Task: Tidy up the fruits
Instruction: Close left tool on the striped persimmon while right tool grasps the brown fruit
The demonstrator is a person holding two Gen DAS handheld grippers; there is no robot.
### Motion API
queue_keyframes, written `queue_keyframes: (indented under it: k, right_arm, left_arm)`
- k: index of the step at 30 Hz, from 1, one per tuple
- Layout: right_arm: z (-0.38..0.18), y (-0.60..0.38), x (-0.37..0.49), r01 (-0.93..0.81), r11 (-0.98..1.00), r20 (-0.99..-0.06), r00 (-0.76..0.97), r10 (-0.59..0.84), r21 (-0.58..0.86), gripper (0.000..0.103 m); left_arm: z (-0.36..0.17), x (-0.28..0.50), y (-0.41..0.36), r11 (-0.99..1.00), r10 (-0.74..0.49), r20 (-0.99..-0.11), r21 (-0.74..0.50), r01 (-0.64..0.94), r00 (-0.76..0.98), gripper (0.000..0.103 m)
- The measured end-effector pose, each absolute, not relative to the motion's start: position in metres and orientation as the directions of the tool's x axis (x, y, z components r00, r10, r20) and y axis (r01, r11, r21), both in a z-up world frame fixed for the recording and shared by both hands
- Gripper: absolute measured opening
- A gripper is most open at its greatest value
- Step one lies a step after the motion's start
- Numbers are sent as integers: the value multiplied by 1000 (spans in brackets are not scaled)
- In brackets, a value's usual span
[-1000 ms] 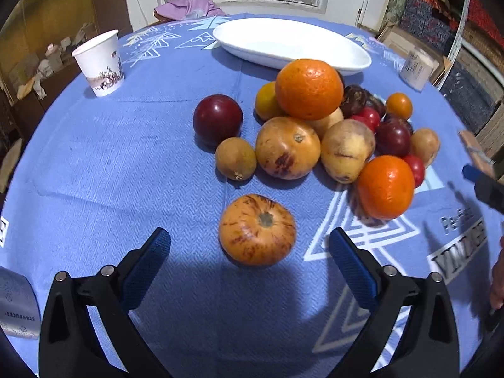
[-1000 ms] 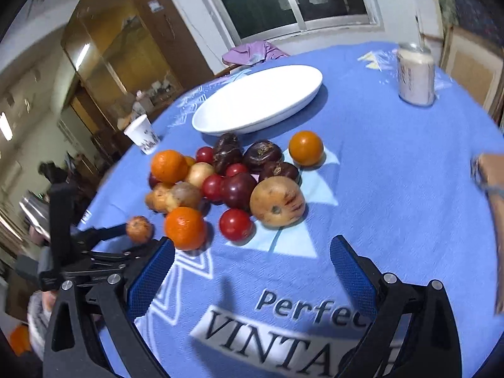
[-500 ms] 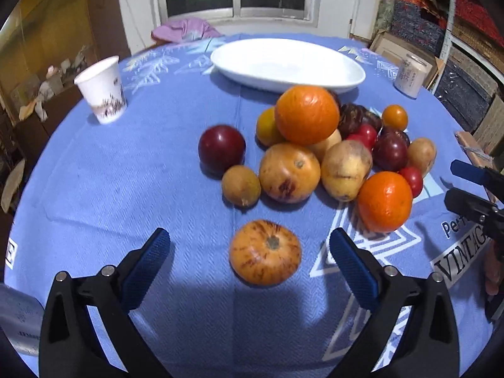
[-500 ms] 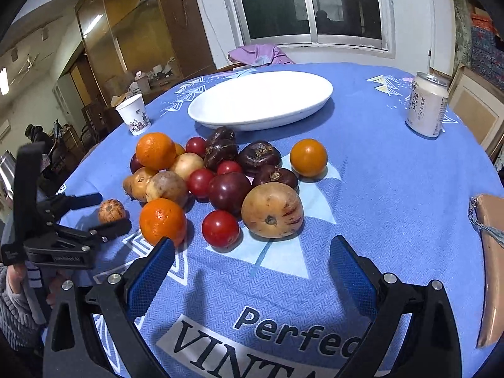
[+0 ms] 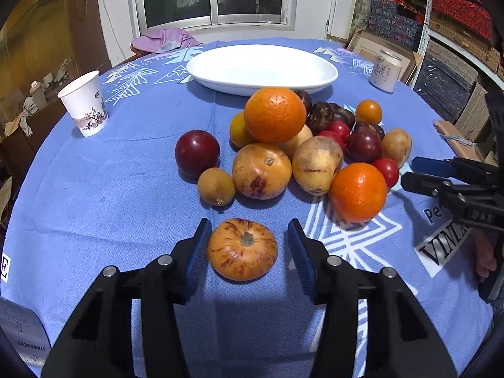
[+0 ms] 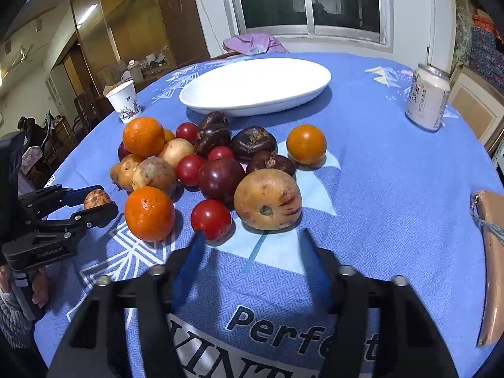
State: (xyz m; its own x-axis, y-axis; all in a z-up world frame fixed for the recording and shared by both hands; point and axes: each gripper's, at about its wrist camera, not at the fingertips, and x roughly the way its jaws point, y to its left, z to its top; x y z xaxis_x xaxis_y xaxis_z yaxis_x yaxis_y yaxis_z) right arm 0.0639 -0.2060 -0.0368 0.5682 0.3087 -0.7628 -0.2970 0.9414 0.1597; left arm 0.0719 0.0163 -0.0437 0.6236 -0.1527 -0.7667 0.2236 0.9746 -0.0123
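Observation:
A pile of fruit lies on the blue tablecloth: oranges (image 5: 274, 119), dark plums (image 5: 197, 152), tan melons (image 5: 261, 170) and red tomatoes (image 6: 210, 219). An empty white oval dish (image 5: 261, 68) stands behind the pile. My left gripper (image 5: 247, 248) has its jaws on either side of a streaked orange fruit (image 5: 242, 249), with small gaps at both pads. That fruit also shows in the right wrist view (image 6: 96, 198). My right gripper (image 6: 252, 245) is partly closed and empty, just in front of a large tan melon (image 6: 267, 199) and a red tomato.
A paper cup (image 5: 84, 107) stands at the left. A drink can (image 6: 426, 97) stands at the right. A tan object (image 6: 491, 252) lies at the table's right edge. A purple cloth (image 5: 165, 40) lies behind the table.
Both grippers have narrowed their jaws. My left gripper's jaws have come in around the streaked orange fruit. My right gripper has moved closer to the pile.

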Motion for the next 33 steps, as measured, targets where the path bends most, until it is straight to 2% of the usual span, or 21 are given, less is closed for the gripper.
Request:
queue_keyframes:
  k: [8, 12, 15, 17, 22, 33]
  right_arm:
    - [-34, -210, 77, -249, 956, -747, 603, 279, 156, 47]
    - [-35, -204, 85, -252, 958, -752, 603, 268, 139, 47]
    - [-36, -206, 90, -244, 955, -750, 598, 283, 166, 47]
    - [-37, -210, 92, -244, 948, -747, 587, 311, 204, 44]
    - [-37, -211, 92, -247, 942, -739, 587, 331, 226, 43]
    - [-28, -221, 82, -232, 942, -700, 630, 337, 244, 43]
  left_arm:
    - [-45, 64, 29, 974, -195, -771, -78, 213, 606, 50]
    - [-47, 63, 26, 971, -195, -779, -68, 229, 596, 57]
    - [-45, 61, 28, 969, -209, -773, -83, 232, 599, 57]
    - [-46, 63, 31, 968, -226, -774, -107, 229, 592, 54]
    - [-44, 63, 35, 968, -229, -763, -116, 220, 604, 40]
    - [-27, 61, 33, 964, -247, -723, -118, 236, 645, 40]
